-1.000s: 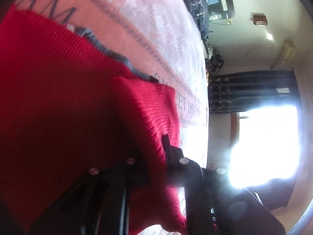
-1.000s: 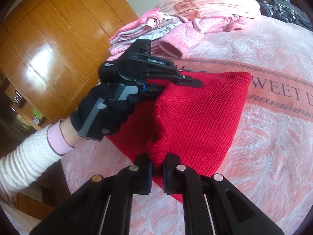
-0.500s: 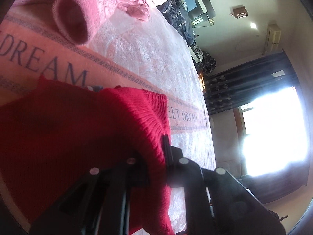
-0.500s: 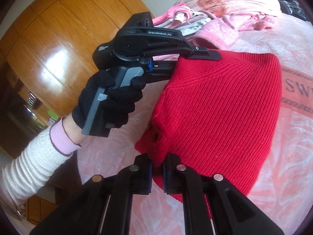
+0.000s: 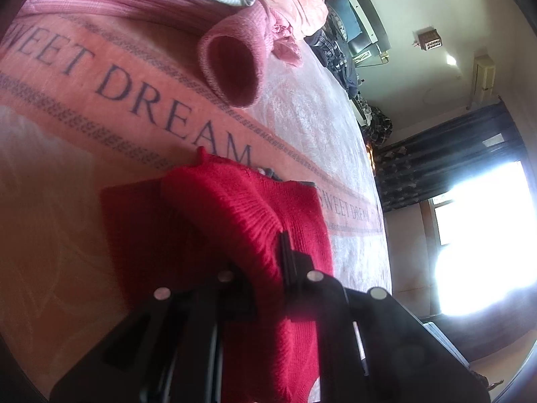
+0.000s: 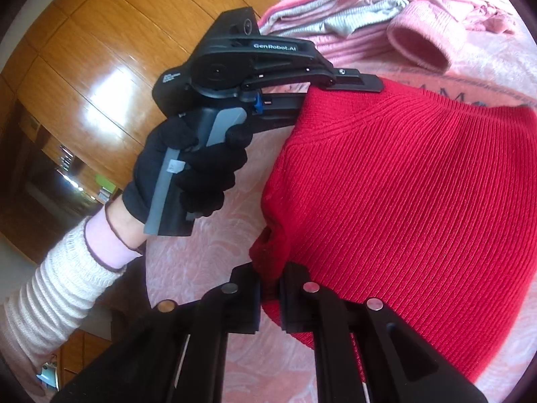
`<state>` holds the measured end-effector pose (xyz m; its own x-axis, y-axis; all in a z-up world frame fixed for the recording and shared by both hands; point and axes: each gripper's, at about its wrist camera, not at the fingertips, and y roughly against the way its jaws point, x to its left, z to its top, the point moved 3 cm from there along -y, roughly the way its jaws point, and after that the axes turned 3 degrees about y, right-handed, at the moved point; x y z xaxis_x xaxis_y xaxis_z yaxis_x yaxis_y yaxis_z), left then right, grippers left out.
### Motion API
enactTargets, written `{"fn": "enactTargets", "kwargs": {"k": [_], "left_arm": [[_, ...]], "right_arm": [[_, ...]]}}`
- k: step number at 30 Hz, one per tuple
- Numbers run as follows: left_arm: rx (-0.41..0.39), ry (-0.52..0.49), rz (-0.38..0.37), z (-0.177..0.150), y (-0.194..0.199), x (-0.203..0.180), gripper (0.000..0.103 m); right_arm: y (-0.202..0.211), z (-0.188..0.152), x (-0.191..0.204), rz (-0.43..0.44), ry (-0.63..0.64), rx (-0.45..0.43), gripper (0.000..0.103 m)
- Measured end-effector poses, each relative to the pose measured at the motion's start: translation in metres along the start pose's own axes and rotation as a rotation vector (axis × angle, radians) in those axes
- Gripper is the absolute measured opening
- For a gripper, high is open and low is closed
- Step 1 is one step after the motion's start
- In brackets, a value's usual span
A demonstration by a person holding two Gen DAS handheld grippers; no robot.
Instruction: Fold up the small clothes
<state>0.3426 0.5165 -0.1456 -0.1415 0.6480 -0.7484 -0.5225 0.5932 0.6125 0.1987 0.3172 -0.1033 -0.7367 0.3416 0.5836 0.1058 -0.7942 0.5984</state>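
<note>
A red ribbed knit garment (image 6: pixel 402 194) hangs lifted above the bed (image 6: pixel 201 255), held up at two points along its near edge so the rest drapes down toward the pink bedspread (image 5: pixel 60 221). The right gripper (image 6: pixel 270 288) has its fingers pressed together on a bunched corner of the red knit at the garment's lower near edge. The left gripper (image 6: pixel 322 90), seen from the side in the right wrist view, pinches the upper edge of the same garment between its fingers; in the left wrist view the left gripper (image 5: pixel 268 262) shows red fabric packed tightly between the fingers, with a folded layer of the knit humped just beyond them. A black-gloved hand (image 6: pixel 191 171) grips the left gripper's handle, and a cream ribbed sleeve (image 6: pixel 57 292) runs back from it. Beyond the red garment the bedspread carries a salmon band printed with "SWEET DREAM" lettering (image 5: pixel 161 107). Past that band lies a pink knit sleeve (image 5: pixel 235 63) with its open cuff facing the garment, part of a pile of pink and grey striped clothes (image 6: pixel 352 10). Farther off, behind the left gripper, stands a glossy wooden wardrobe (image 6: pixel 84 67); on the garment's other side a bright window (image 5: pixel 483 235) with what looks like a dark curtain (image 5: pixel 436 158) beside it.
</note>
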Motion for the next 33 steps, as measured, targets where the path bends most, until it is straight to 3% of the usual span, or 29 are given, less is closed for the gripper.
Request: {"fn": "enactTargets", "kwargs": {"k": [6,9,13,19,25,28,33], "left_arm": [[-0.008,0.024,0.033,-0.006,-0.002,0.038,0.009],[-0.007,0.025,0.044,-0.008,-0.006,0.047,0.010],[-0.027,0.074,0.030,-0.002,-0.004,0.058,0.013],[-0.052,0.029,0.062,-0.001,0.001,0.047,0.008],[-0.101,-0.039,0.136,-0.002,0.004,0.036,0.008],[-0.068,-0.008,0.193,-0.002,-0.009,0.049,0.008],[-0.066,0.064,0.186,-0.005,0.003,0.060,0.017]], "right_arm": [[-0.034,-0.004,-0.007,-0.067,0.014,0.070,0.008],[-0.042,-0.008,-0.013,-0.079,0.008,0.089,0.013],[-0.051,-0.015,-0.011,-0.032,0.008,0.115,0.040],[-0.011,-0.028,-0.007,0.048,-0.018,0.047,0.040],[0.039,-0.043,-0.041,-0.214,-0.065,-0.025,0.040],[0.033,-0.052,-0.061,-0.259,-0.112,0.018,0.038],[0.034,-0.053,-0.064,-0.236,-0.119,0.008,0.039]]}}
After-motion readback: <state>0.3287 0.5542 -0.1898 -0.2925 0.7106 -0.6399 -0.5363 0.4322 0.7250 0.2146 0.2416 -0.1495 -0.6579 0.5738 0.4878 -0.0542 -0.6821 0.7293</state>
